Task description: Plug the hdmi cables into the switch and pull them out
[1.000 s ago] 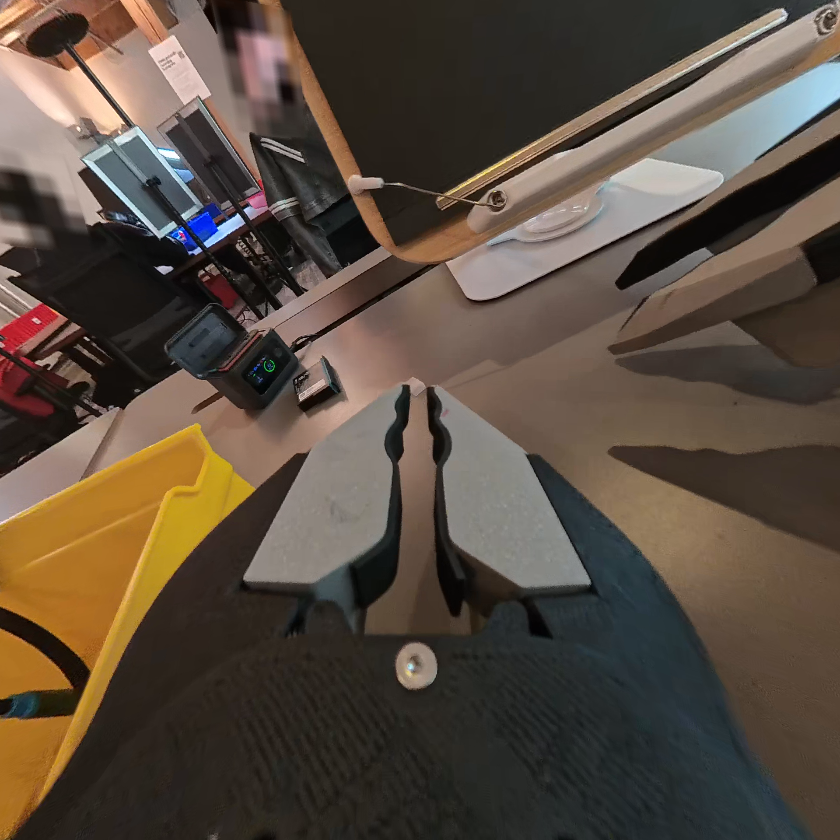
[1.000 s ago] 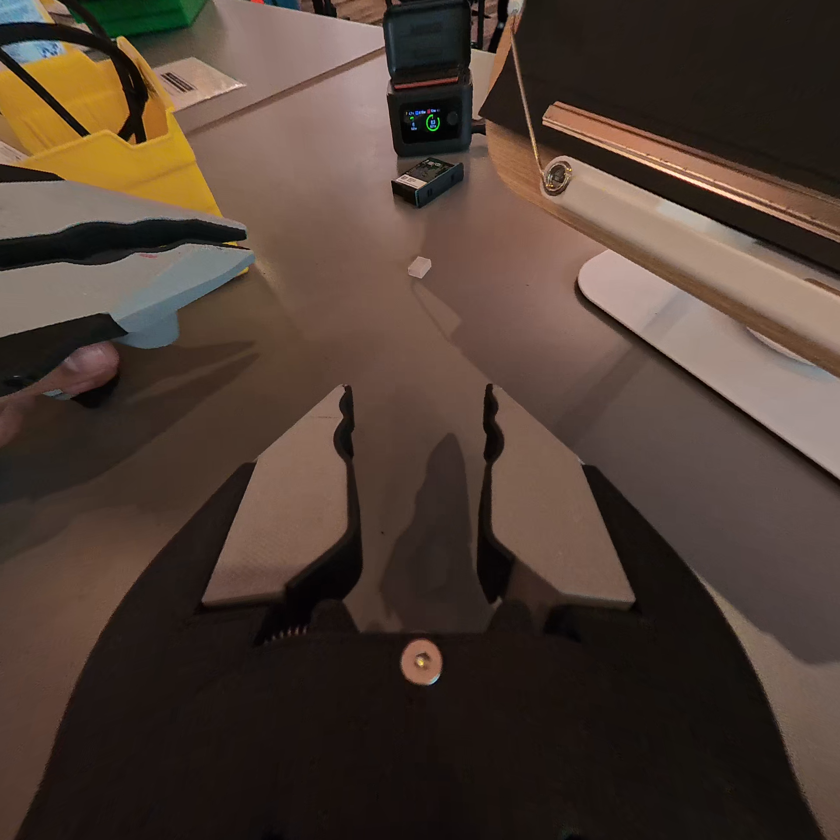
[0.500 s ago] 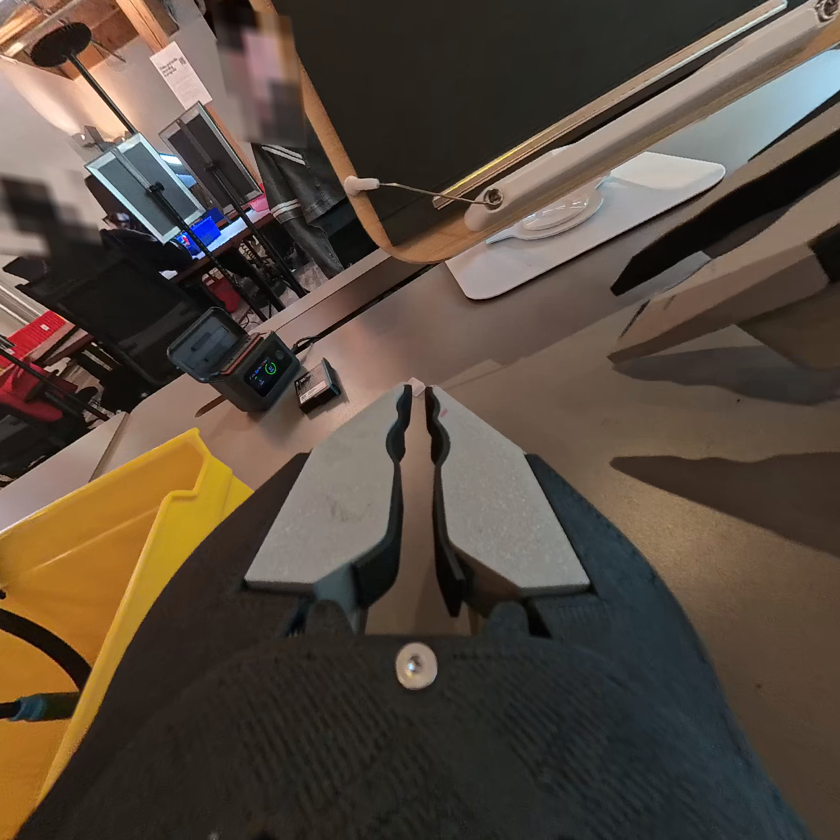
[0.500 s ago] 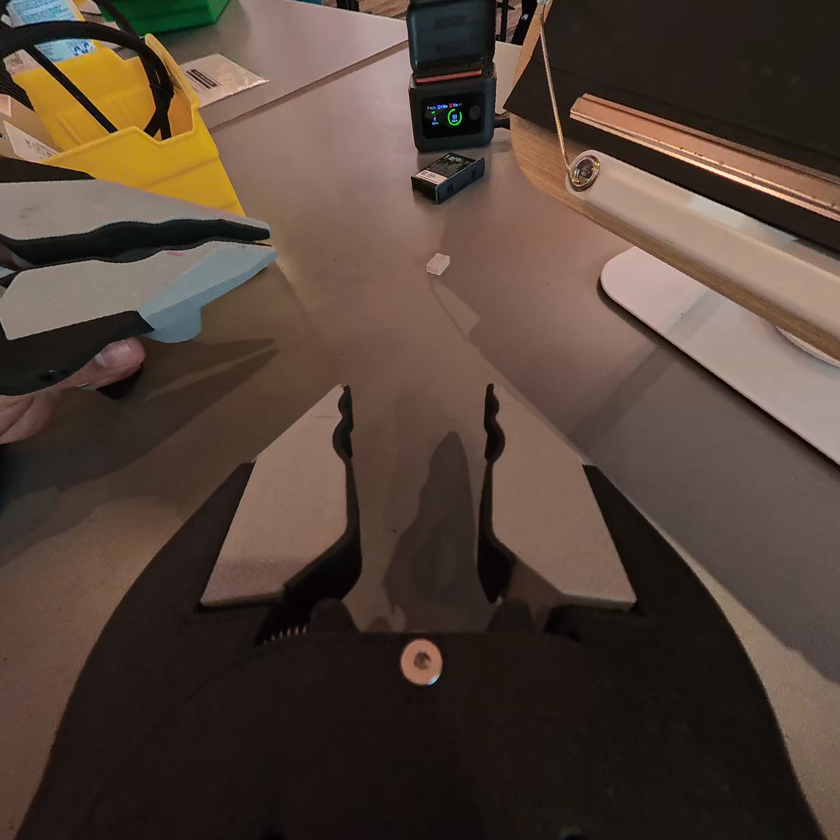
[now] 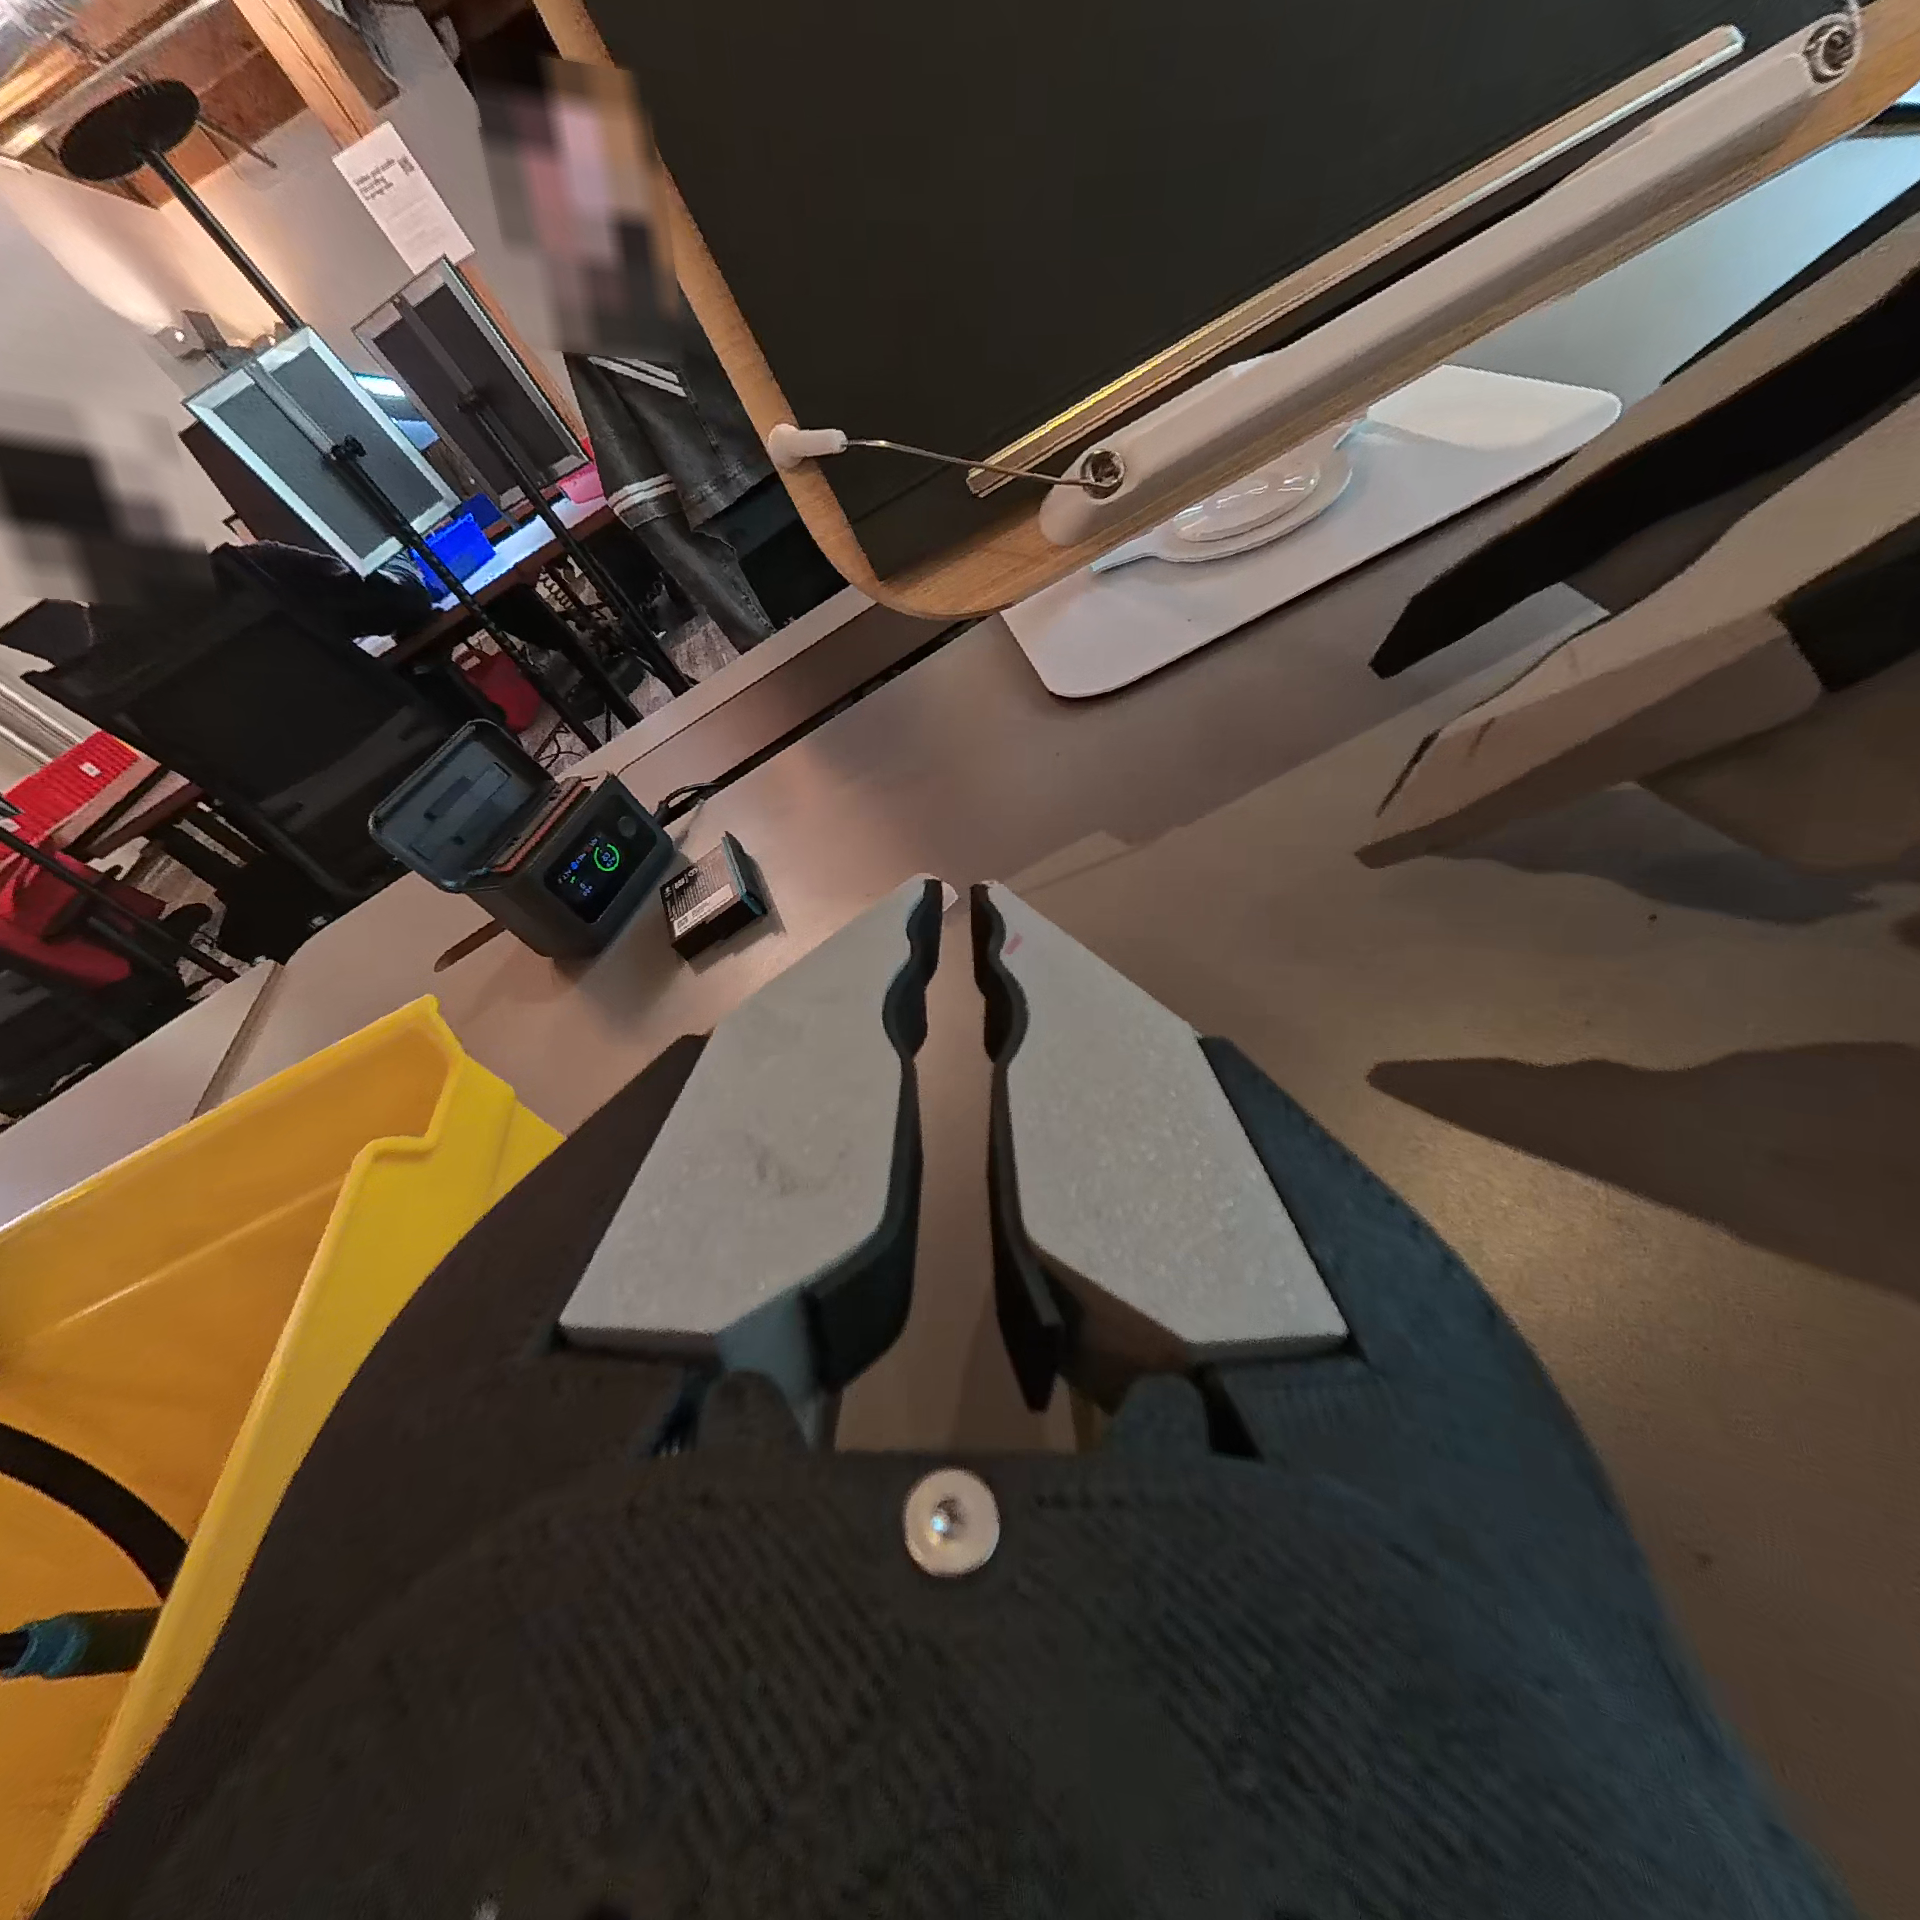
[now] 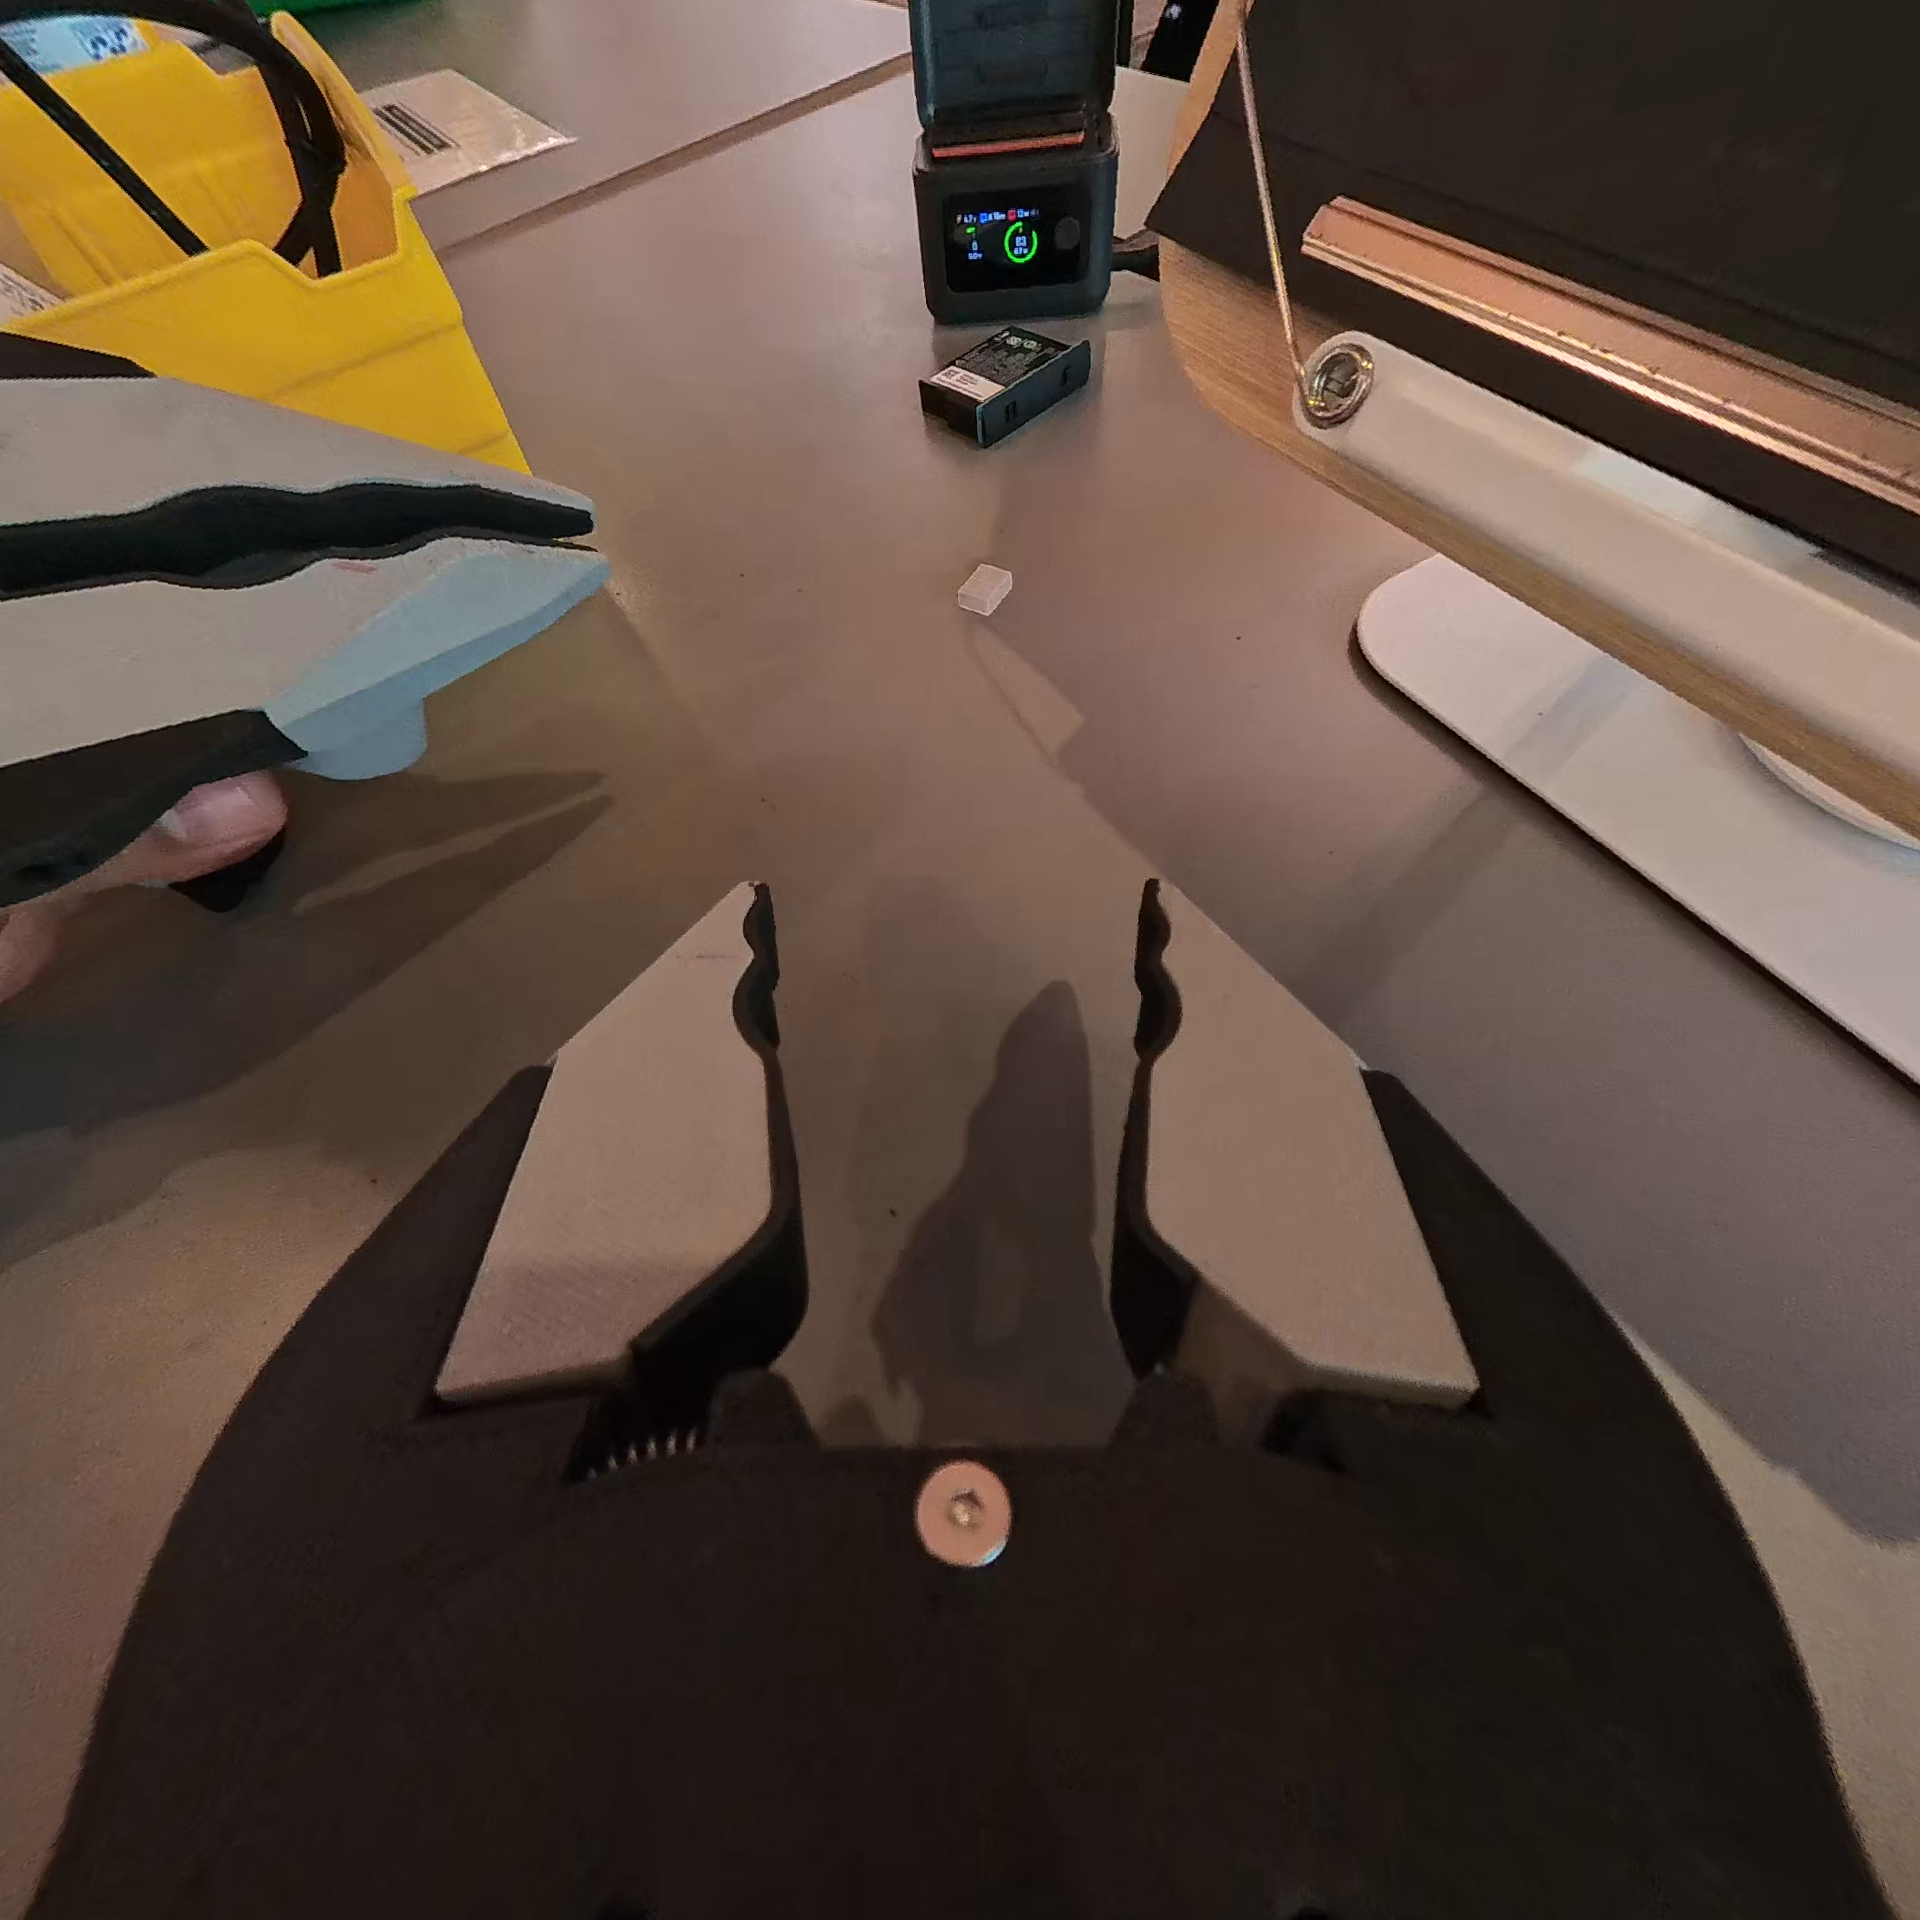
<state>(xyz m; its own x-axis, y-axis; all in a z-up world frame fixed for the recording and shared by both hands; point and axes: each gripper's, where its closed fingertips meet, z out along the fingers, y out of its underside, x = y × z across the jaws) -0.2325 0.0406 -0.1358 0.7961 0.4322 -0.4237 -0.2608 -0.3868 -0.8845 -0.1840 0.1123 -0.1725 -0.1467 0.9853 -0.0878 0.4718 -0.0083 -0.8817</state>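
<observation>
Black cables (image 6: pixel 312 156) lie coiled in a yellow bin (image 6: pixel 260 312) at the far left; in the left wrist view a black cable (image 5: pixel 83 1496) with a blue-green end sits in that bin (image 5: pixel 260 1247). No switch is in view. My left gripper (image 5: pixel 956 894) is empty, its jaws nearly touching, low over the brown table beside the bin; it also shows in the right wrist view (image 6: pixel 582 540), held by a hand. My right gripper (image 6: pixel 951 894) is open and empty over bare table; it shows at the right of the left wrist view (image 5: pixel 1382 748).
A dark charging case with a lit screen (image 6: pixel 1013 239) stands ahead, a small black battery (image 6: pixel 1003 384) lies before it, and a small clear cap (image 6: pixel 985 587) lies nearer. A monitor on a white base (image 6: pixel 1662 748) overhangs the right side. A paper sheet (image 6: pixel 457 130) lies at the far left. The left tips stand about 12 centimetres off the small clear cap (image 6: pixel 985 587).
Both views have only drifted slightly. The left jaws stay nearly closed and the right jaws stay open; nothing was picked up or released.
</observation>
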